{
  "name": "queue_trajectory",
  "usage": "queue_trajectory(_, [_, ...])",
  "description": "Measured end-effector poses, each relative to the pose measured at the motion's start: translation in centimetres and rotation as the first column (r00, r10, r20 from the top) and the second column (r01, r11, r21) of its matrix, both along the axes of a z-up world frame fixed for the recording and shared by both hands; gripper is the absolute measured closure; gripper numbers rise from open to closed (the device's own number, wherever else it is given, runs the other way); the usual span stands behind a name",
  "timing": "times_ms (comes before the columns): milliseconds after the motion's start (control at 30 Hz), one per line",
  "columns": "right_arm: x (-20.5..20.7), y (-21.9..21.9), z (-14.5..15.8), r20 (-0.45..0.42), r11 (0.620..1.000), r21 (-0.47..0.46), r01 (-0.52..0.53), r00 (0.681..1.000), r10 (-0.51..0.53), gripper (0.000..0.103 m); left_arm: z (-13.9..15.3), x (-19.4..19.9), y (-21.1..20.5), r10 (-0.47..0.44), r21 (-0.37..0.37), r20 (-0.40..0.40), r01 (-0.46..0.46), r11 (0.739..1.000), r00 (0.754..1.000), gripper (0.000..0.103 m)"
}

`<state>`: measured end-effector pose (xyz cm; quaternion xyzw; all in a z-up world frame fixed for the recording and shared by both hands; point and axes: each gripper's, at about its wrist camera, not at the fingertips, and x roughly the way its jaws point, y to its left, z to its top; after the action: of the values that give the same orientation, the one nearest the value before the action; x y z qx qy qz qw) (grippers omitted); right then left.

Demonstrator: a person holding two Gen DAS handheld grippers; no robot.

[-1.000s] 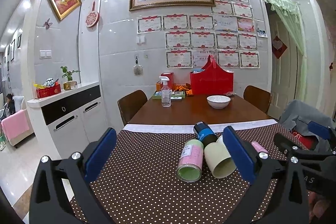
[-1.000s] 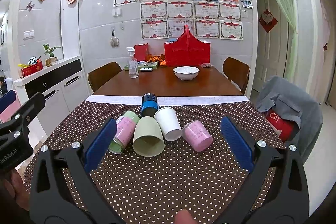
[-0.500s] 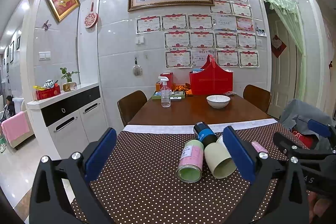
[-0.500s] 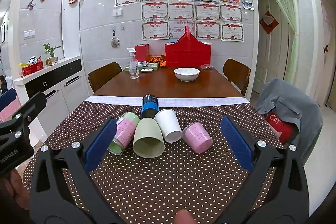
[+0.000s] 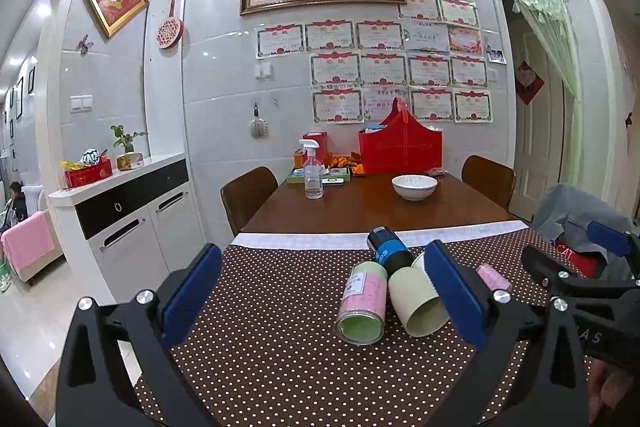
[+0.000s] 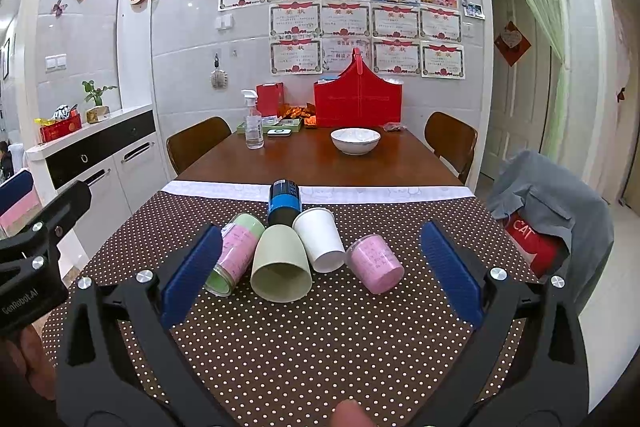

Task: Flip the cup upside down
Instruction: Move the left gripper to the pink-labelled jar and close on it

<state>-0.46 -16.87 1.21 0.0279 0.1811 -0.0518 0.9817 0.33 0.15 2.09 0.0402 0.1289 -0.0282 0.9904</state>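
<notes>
Two grippers hover low over the near end of the dotted tablecloth (image 6: 320, 347), both spread wide and holding nothing: the right gripper (image 6: 320, 273) faces the cluster of cups, the left gripper (image 5: 320, 291) sits to their left. Five cups lie on their sides just beyond: a pale green cup (image 6: 280, 267) in the middle, a pink-and-green cup (image 6: 234, 255) touching its left, a white cup (image 6: 320, 239) on its right, a pink cup (image 6: 376, 263) further right, a blue-and-black cup (image 6: 284, 201) behind. Farther off stands a white bowl (image 6: 355, 140) on the wooden table (image 6: 320, 163).
</notes>
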Motion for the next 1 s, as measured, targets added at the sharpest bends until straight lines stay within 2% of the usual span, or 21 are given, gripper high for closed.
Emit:
queue_trajectory(300, [1.6, -0.4, -0.8, -0.029, 1.000, 0.003, -0.005, 1.000, 0.005, 0.006, -0.9, 1.9, 0.1, -0.010, 0.020, -0.067, 0.012, 1.000, 0.998, 0.004])
queue_trajectory(533, [3.2, -1.3, -2.4, -0.068, 1.000, 0.005, -0.004, 0.998, 0.005, 0.006, -2.6, 5.4, -0.2, -0.051, 0.021, -0.186, 0.056, 0.998, 0.981, 0.004])
queue_trajectory(700, [4.9, -3.0, -3.9, -0.118, 1.000, 0.009, 0.018, 0.993, -0.016, 0.006, -5.1, 9.9, -0.7, -0.072, 0.032, -0.309, 0.086, 0.996, 0.949, 0.004])
queue_trajectory(767, [5.6, -3.7, -4.5, -0.136, 1.000, 0.015, 0.023, 0.991, -0.021, 0.006, -6.4, 12.4, -1.1, -0.087, 0.025, -0.372, 0.103, 0.994, 0.924, 0.004])
queue_trajectory(867, [6.7, -4.5, -5.1, -0.160, 0.999, 0.014, 0.033, 0.987, -0.030, 0.006, -7.8, 15.3, -1.7, -0.093, 0.032, -0.423, 0.117, 0.993, 0.901, 0.004])
queue_trajectory(1000, [8.1, -5.4, -5.9, -0.189, 0.999, 0.021, 0.038, 0.981, -0.033, 0.006, -9.9, 19.6, -2.6, -0.117, 0.016, -0.511, 0.146, 0.989, 0.851, 0.004])
